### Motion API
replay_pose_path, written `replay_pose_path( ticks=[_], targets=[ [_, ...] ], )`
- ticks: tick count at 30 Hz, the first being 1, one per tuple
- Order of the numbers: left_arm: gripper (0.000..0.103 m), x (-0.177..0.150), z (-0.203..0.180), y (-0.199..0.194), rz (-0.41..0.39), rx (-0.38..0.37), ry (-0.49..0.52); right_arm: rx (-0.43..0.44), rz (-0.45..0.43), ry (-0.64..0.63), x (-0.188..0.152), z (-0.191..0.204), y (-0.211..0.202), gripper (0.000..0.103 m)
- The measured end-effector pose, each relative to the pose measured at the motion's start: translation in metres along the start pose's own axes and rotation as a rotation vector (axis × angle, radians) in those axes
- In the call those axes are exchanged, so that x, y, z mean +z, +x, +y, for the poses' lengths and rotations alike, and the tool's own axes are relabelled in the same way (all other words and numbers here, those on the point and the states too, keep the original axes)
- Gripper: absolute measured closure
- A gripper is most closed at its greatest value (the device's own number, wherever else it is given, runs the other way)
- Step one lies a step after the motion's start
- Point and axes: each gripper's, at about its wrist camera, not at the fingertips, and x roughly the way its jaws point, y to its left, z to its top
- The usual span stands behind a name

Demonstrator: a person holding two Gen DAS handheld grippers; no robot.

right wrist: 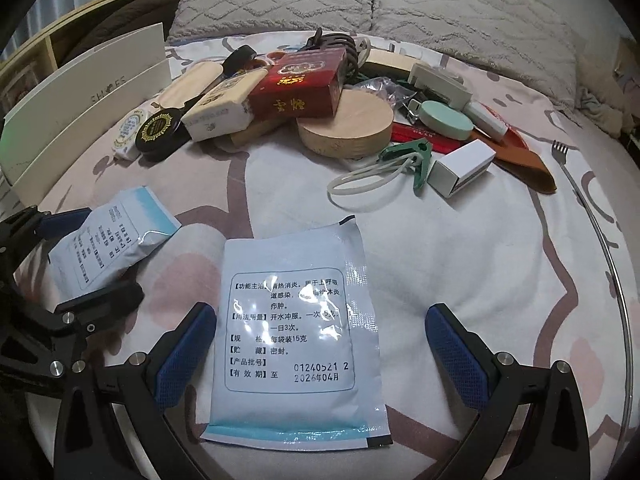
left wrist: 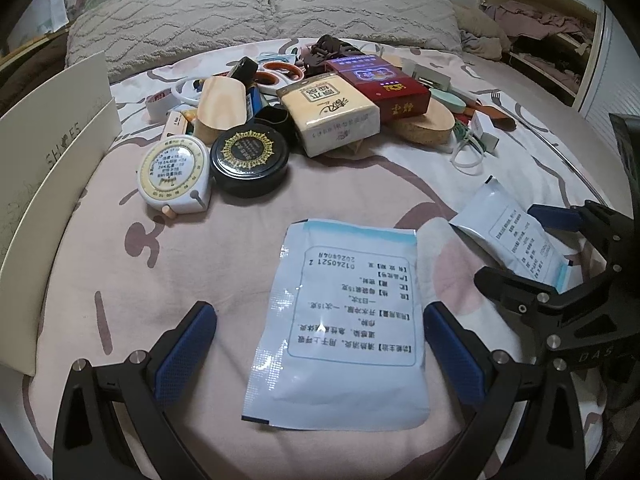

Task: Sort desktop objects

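Both grippers, left (left wrist: 320, 344) and right (right wrist: 320, 344), gaped wide (gripping nothing) around 2 sachets (left wrist: 340, 320) (right wrist: 296, 340) lying near the shoebox (left wrist: 48, 184).

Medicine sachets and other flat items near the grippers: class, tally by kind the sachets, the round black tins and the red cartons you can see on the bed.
Medicine sachets: 2, one between the left gripper's open jaws, one between the right gripper's
Round black tin: 1
Red carton: 1
Total: 4
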Motion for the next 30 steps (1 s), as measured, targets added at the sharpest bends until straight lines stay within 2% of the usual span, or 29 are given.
replay_pose_path(
  ticks=[11, 14, 17, 20, 22, 24, 27, 30],
  targets=[
    [0.0, -0.001, 0.0, 0.0, -0.005, -0.005, 0.0, 0.024, -0.004, 0.024, 0.0, -0.003, 0.002, 0.0],
    [0.012, -0.004, -0.003, -0.005, -0.042, 0.0, 0.008, 0.032, -0.024, 0.023, -0.002, -0.003, 0.0, 0.0],
    [0.019, -0.005, -0.008, -0.008, -0.063, 0.012, 0.031, 0.026, -0.051, 0.009, -0.004, 0.0, -0.004, 0.007],
    [0.021, -0.005, -0.009, -0.008, -0.067, 0.009, 0.035, 0.015, -0.081, -0.024, -0.006, 0.008, -0.009, 0.019],
    [0.023, -0.004, -0.008, -0.009, -0.069, 0.005, 0.031, 0.01, -0.093, -0.043, -0.007, 0.011, -0.012, 0.023],
    [0.035, -0.004, -0.007, -0.01, -0.079, -0.001, 0.026, 0.011, -0.098, -0.053, -0.007, 0.014, -0.012, 0.027],
    [0.038, -0.005, -0.004, -0.012, -0.088, -0.014, 0.003, 0.015, -0.11, -0.066, -0.007, 0.016, -0.015, 0.034],
    [0.039, -0.005, -0.003, -0.012, -0.09, -0.023, -0.007, 0.015, -0.123, -0.083, -0.009, 0.019, -0.017, 0.037]
  ],
)
